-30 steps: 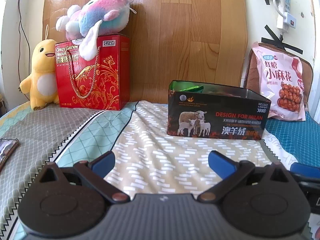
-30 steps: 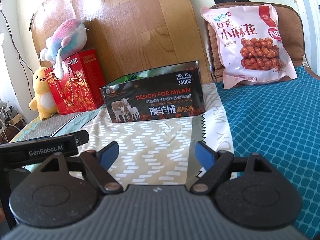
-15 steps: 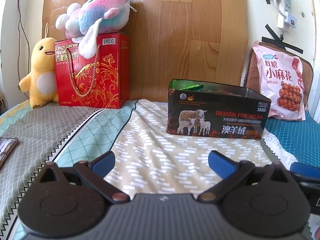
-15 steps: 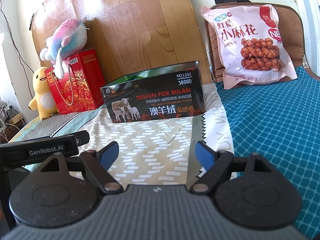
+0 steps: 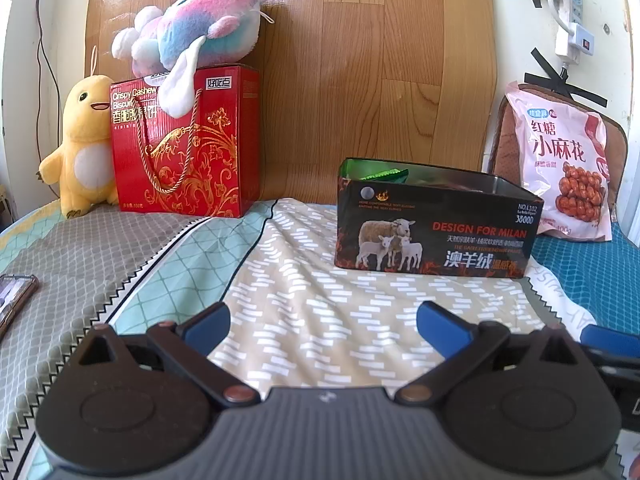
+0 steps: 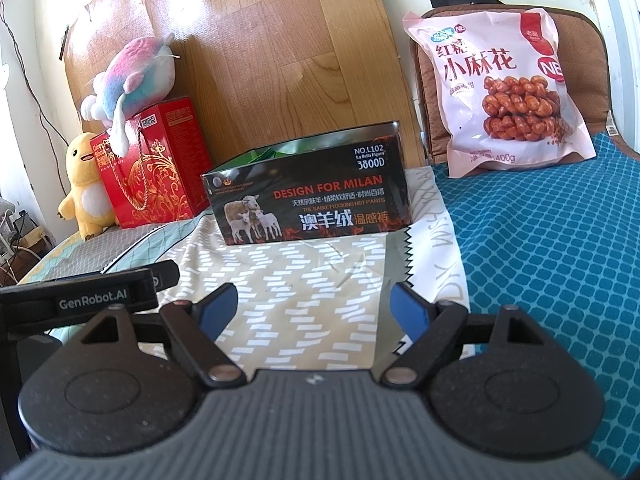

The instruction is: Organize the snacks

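Both grippers are hovering low over the bed (image 5: 304, 288), side by side, each with its jaws standing wide apart and nothing between them. The left gripper (image 5: 323, 322) is facing the black tin box (image 5: 436, 236), which is sitting open-topped on the beige patterned sheet a little to its right; only this view is catching the green packet (image 5: 384, 175) poking up inside the tin's far left corner, and a phone (image 5: 14, 300) lying at the near left edge of the bed. The right gripper (image 6: 315, 306) is looking at the same tin (image 6: 312, 204) almost straight ahead. Its view is showing the pink snack bag (image 6: 504, 92) far more fully, leaning upright against a brown cushion (image 6: 592, 52) at the far right. The red gift box (image 5: 188, 144), with a pastel plush (image 5: 196, 36) on top and a yellow plush (image 5: 80, 148) beside it, is standing far left against the wooden headboard (image 5: 360, 60).
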### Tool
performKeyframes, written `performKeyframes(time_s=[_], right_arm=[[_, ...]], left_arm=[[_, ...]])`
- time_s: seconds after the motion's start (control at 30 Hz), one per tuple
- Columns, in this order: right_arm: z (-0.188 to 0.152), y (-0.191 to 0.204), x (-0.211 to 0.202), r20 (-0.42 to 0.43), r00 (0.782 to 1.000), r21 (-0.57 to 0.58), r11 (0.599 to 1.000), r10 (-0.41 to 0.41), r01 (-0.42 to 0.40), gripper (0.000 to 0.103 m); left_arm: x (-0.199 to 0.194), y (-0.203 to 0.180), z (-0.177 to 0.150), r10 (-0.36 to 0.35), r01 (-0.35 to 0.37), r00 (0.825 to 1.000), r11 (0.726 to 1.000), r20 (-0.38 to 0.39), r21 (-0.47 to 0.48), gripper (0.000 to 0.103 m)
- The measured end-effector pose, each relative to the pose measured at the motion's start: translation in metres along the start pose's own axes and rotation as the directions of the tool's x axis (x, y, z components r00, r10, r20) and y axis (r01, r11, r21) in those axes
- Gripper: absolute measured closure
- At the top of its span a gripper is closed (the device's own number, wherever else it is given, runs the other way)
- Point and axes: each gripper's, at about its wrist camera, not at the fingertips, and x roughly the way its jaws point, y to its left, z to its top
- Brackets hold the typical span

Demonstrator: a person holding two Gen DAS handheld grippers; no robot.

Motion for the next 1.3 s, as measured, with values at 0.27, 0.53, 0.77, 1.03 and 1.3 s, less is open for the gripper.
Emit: performKeyframes(time_s=[0.27,0.53,0.77,1.03,1.3], right_arm=[[0.0002,-0.0003,0.0001,0.000,1.000,0.000,1.000,0.000,0.000,0.017],[0.0001,-0.0003,0.0002,0.000,1.000,0.000,1.000,-0.001,0.001,0.016],[-0.0001,0.0000,0.0003,0.001,1.000,0.001,1.000,-0.001,0.001,0.016],[0.0001,-0.0003,0.0001,0.001,1.000,0.000,1.000,-0.001,0.001,0.016],[0.0003,0.0003,-0.0001,-0.002,1.000,0.000,1.000,-0.001,0.001,0.016]], left_arm=[[-0.0002,-0.0001,-0.0002,0.000,0.000,1.000,1.000,0.001,-0.001,0.000],[-0.0006,-0.0004,0.0005,-0.003,0.003,1.000,1.000,0.000,0.007,0.000],[-0.0007,-0.0007,0.0006,-0.007,0.007,1.000,1.000,-0.001,0.010,0.000],[-0.0052,0.0024,0.0021,-0.020,0.020,1.000,1.000,0.021,-0.004,0.000],[-0.0063,0.0008,0.0030,-0.003,0.003,1.000,1.000,0.026,0.004,0.000]])
